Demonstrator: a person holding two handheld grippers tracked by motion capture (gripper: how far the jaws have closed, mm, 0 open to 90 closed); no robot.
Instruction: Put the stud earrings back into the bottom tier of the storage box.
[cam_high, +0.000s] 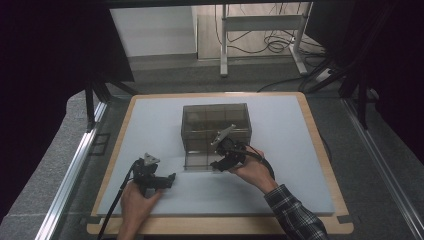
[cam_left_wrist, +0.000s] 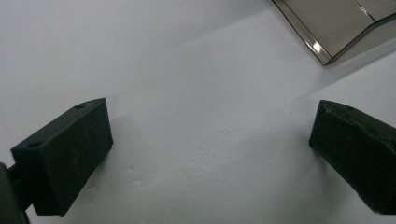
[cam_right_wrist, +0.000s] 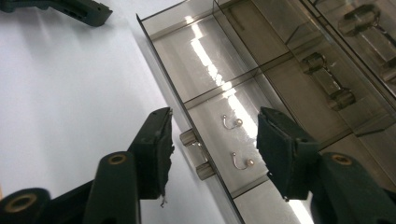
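My right gripper (cam_right_wrist: 212, 144) wide open, empty, straddling pulled-out drawer (cam_right_wrist: 224, 88) front wall, handle (cam_right_wrist: 196, 154) between jaws. Drawer long axis lower-right to upper-left. Left gripper (cam_left_wrist: 210, 154) open, idle, lower left.

No lettering, label, brand, number or sign is legible on any surface at the table in these views.

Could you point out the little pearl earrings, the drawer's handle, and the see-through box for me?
Pearl earrings (cam_right_wrist: 232, 122): right gripper view, on the upper earring's hook.
Drawer handle (cam_right_wrist: 196, 154): right gripper view, on its metal bar.
Drawer box (cam_high: 216, 120): high view, on its smoky front wall.
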